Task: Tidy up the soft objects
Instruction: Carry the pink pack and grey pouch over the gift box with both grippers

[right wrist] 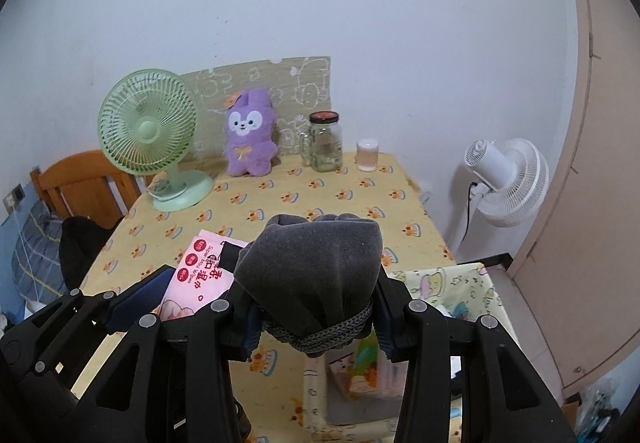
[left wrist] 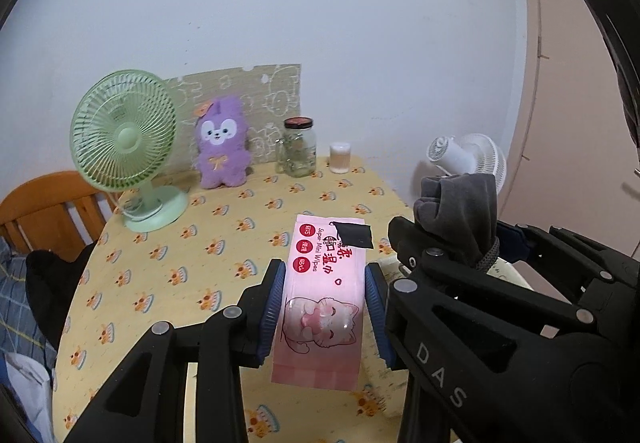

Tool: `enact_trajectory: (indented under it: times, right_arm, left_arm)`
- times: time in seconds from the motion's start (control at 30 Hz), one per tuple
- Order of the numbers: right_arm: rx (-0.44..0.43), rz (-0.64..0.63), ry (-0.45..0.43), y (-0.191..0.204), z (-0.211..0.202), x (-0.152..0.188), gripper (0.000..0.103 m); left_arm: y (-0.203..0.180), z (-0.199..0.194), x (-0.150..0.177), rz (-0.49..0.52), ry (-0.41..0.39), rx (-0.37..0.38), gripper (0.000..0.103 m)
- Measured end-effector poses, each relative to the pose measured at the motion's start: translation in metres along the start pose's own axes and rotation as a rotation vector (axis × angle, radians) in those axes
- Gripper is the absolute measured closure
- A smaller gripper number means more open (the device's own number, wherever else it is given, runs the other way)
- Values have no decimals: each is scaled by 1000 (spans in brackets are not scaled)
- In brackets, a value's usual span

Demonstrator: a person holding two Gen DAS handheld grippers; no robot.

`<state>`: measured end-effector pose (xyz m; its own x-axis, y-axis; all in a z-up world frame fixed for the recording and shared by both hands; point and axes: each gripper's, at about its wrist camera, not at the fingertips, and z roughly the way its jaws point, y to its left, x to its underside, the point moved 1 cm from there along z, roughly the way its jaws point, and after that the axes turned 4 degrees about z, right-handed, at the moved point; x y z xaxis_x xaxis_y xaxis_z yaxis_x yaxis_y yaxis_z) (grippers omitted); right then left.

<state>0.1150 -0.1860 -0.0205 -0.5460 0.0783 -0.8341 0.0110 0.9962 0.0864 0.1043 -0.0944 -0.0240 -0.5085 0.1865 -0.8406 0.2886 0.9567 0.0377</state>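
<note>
Both claws are loaded right now. The left claw (left wrist: 325,307) has its blue pads (left wrist: 276,307) squeezed onto the long sides of a pink pack of wet wipes (left wrist: 320,299), the one with the cartoon cat and "Super Mini Wipes" printed on it. The pack is off the worktop (left wrist: 168,267), held flat-ish in the air with its black taped flap (left wrist: 354,235) pointing away from the camera.

The right claw (right wrist: 316,317) is clamped on a grey velvet drawstring pouch (right wrist: 312,267), gripping right at the neck where the braided cord (right wrist: 332,329) is wound around it, so the puffy part sticks up out of the claw. From the left wrist view you can see that pouch just to the right of the wipes, the two claws sitting side by side, close but not touching as far as I can tell.

Below the right claw there's a fabric storage bin (right wrist: 472,283) with a pastel cartoon print, sitting at the near right edge of the worktop; something colourful is inside but it's too blurry to name.

The rest of the worktop, with its yellow cake-print cloth: a green desk fan (left wrist: 124,143) at the back left, a purple plush bunny (left wrist: 222,143) leaning on a patterned board (left wrist: 276,87), a glass jar (left wrist: 298,151) with a dark lid, and a small cup (left wrist: 340,157). A white fan (right wrist: 504,179) stands off to the right by the wall, and a wooden chair (left wrist: 44,211) is on the left.
</note>
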Motion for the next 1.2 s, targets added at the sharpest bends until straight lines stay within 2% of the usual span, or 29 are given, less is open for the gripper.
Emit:
enact_trajectory:
  times: [0.63,1.2]
  right_arm:
    - [67,80,9,-70,11,-2,55]
    - [119,133,48,-120,29,15,54]
  left_arm:
    - [-61,31,-13,52,22,66,61]
    - [-101,62,-5,89,75,108,61]
